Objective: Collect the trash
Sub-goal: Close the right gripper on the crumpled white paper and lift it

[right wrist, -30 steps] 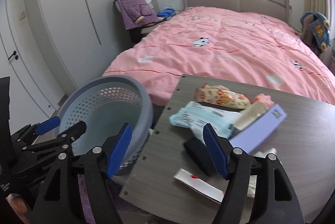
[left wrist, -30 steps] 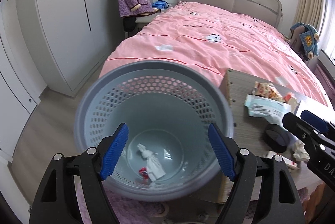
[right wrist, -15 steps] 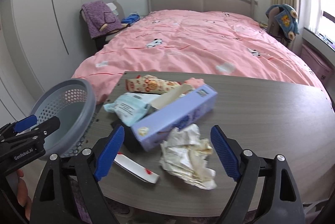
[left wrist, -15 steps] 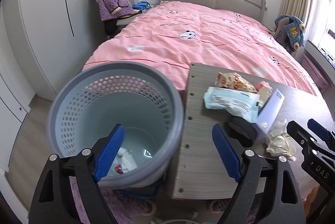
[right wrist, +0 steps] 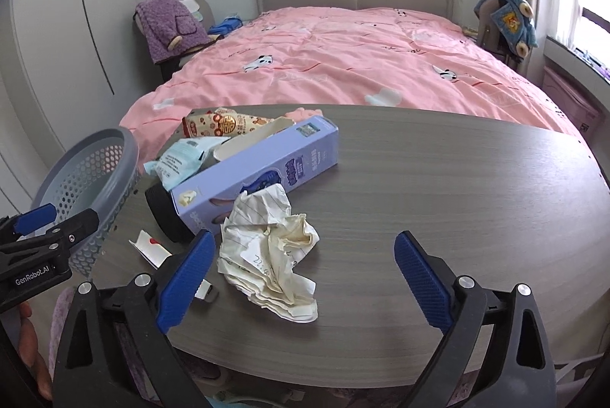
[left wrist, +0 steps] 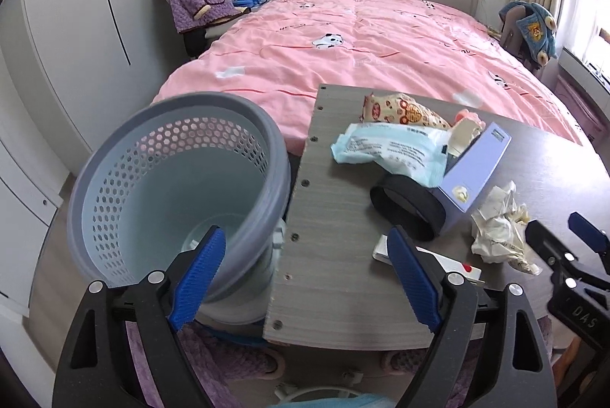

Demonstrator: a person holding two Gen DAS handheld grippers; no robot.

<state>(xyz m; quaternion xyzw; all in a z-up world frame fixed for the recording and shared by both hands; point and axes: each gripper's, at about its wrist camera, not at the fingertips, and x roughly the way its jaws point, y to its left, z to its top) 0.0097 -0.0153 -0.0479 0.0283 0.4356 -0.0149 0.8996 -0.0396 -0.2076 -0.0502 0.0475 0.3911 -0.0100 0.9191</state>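
A grey-blue perforated basket point(left wrist: 175, 187) stands beside the left end of the wood-grain table point(left wrist: 335, 255). My left gripper point(left wrist: 305, 244) hangs open across the basket's rim and the table's edge, with nothing held. On the table lie a crumpled paper point(right wrist: 267, 248), a lilac box point(right wrist: 259, 175), a light blue wipes pack point(right wrist: 179, 160), a printed snack wrapper point(right wrist: 225, 124), a black round thing point(right wrist: 164, 213) and a white strip point(right wrist: 150, 248). My right gripper point(right wrist: 305, 244) is low over the table, its jaws opening. The crumpled paper lies between them near the left finger, untouched.
A pink-covered bed point(right wrist: 343, 65) runs along the table's far side. A chair with a purple robe point(right wrist: 167, 27) stands by the white wardrobe point(left wrist: 76, 27) at the left. Another chair with a blue toy point(right wrist: 511, 23) stands by the window. Purple fabric point(left wrist: 213, 354) shows under the table.
Both grippers have moved right, from the basket toward the table. The left one has left the basket's mouth for the table's edge. The right one has reached the crumpled paper with wider jaws.
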